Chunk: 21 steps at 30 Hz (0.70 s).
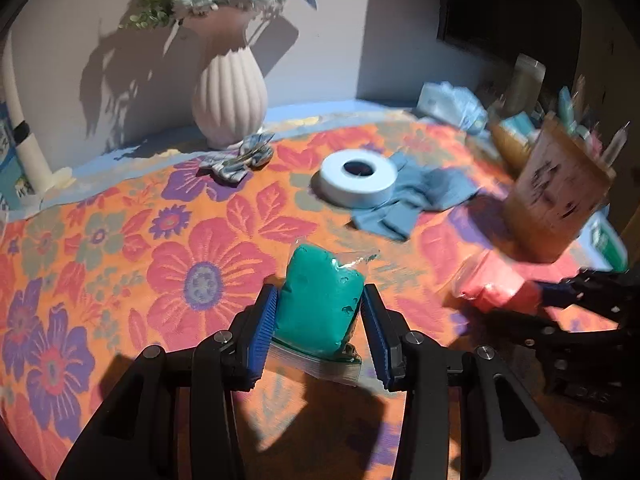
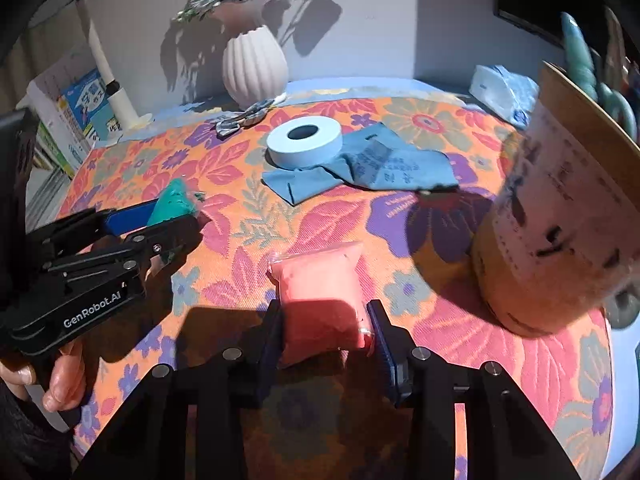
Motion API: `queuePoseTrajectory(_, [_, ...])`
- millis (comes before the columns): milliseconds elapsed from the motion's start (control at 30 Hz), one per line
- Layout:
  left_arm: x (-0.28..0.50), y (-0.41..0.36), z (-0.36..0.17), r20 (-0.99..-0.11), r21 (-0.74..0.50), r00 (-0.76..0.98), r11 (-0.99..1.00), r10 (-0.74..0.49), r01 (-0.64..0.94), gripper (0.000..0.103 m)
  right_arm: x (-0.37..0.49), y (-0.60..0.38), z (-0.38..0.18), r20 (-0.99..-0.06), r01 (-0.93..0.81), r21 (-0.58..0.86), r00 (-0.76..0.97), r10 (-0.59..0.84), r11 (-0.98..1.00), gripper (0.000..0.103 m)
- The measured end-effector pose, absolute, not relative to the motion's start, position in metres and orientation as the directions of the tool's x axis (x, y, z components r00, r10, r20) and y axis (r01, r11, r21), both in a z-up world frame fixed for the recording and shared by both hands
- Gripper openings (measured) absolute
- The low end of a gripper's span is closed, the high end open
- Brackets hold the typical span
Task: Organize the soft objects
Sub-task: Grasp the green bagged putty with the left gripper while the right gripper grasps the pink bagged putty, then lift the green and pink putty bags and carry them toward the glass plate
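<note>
Sorting is barely starting. You are clamping the left gripper [image 1: 320,312] on the teal bag [image 1: 320,300] and the right gripper [image 2: 326,328] on the pink bag [image 2: 320,296]; blue cloth [image 1: 412,200] is still lying mid-table.

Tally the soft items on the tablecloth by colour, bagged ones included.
Green: 1, bagged green putty in the left gripper
Pink: 1, bagged pink putty between the right gripper fingers
Blue: 1, blue cloth under the tape roll
Patterned blue-white: 1, fabric bow by the vase
Total: 4
</note>
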State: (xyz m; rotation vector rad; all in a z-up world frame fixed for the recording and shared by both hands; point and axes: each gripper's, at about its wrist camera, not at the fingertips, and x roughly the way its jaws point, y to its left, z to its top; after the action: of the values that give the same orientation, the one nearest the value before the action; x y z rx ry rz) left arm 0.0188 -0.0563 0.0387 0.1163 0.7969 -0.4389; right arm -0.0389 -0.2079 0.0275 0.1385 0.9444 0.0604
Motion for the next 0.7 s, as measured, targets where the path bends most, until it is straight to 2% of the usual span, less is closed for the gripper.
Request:
queuePoseTrajectory(67, [0.010, -0.059, 0.047, -0.701, -0.093, 0.614, 0.900, -0.364, 0.427, 0.039, -0.044, -0.215, 0.033, -0.810, 0.034, 0.145, 0.578, 0.099, 0.989, 0.040])
queuePoseTrajectory(200, [-0.010, -0.076, 0.062, -0.687, -0.073, 0.621, 0.886, -0.377, 0.458, 0.039, -0.050, -0.235, 0.036, -0.868, 0.113, 0.157, 0.490, 0.082, 0.981, 0.040])
queuePoseTrajectory(300, [-0.024, -0.091, 0.071, -0.676, -0.078, 0.611, 0.865, -0.411, 0.496, 0.039, -0.062, -0.254, 0.046, -0.855, 0.139, 0.254, 0.495, 0.155, 0.957, 0.040])
queuePoseTrajectory(700, [-0.082, -0.176, 0.104, -0.677, -0.017, 0.582, 0.801, -0.449, 0.598, 0.039, -0.118, -0.315, 0.082, -0.798, 0.238, 0.297, 0.594, 0.103, 0.925, 0.040])
